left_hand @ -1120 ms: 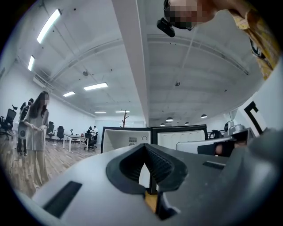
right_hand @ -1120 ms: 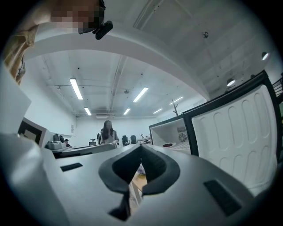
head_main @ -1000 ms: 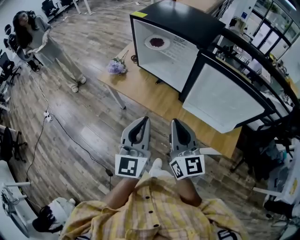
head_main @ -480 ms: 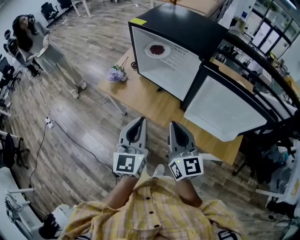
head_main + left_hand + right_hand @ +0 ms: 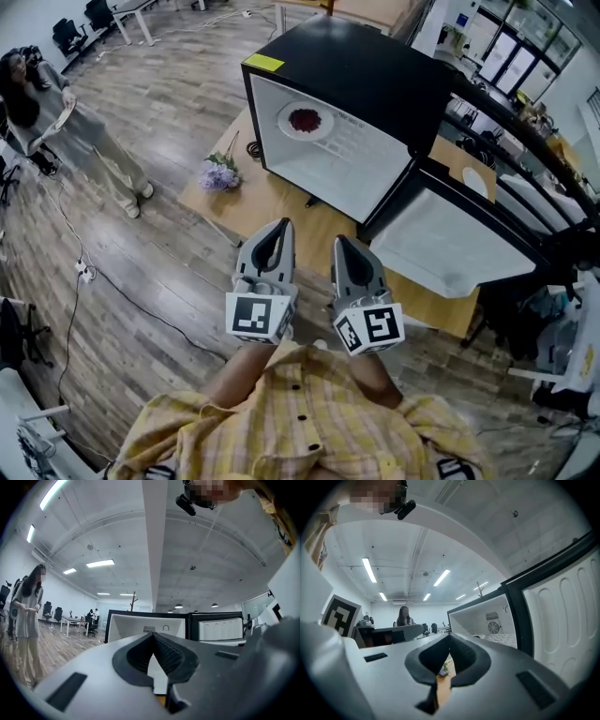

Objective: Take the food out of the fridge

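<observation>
On desk (image 5: 281, 202), fridge (image 5: 375, 75) open, plate of food (image 5: 305, 120) inside, maybe berries. By near edge: left gripper (image 5: 281, 226), right gripper (image 5: 343, 243), closed, empty.

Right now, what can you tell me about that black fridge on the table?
The fridge is a small black box with a white inside, standing on the wooden table. Its door, white-lined, hangs wide open at the right. A yellow sticker sits on a top corner. Inside lies a white plate of dark red food.
</observation>
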Available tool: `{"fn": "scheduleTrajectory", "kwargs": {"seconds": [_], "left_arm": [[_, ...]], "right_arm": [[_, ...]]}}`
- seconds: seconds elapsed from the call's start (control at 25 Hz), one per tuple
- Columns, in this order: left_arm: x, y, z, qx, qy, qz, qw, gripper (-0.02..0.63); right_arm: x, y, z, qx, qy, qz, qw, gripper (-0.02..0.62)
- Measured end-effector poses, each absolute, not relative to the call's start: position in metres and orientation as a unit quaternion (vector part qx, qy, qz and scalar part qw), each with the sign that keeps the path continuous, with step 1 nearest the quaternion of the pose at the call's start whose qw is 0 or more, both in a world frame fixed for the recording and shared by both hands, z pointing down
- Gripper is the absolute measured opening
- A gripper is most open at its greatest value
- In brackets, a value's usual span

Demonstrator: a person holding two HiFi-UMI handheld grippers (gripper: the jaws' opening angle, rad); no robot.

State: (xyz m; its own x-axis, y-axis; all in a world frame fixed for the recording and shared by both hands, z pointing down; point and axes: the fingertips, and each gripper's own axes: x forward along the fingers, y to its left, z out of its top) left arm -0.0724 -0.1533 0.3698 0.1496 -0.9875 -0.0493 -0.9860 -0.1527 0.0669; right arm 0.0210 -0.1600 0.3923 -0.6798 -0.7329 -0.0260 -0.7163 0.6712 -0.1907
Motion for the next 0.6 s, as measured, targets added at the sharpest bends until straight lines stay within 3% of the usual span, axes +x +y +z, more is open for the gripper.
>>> {"fn": "scheduleTrajectory", "kwargs": {"seconds": [0.6], "left_arm": [[-0.122,-0.248,0.384,0.787,-0.614,-0.049,0.038,0.008]], "right_arm": [[-0.021,-0.226,0.401,-0.443,0.893,-0.077,0.037,0.006]]}}
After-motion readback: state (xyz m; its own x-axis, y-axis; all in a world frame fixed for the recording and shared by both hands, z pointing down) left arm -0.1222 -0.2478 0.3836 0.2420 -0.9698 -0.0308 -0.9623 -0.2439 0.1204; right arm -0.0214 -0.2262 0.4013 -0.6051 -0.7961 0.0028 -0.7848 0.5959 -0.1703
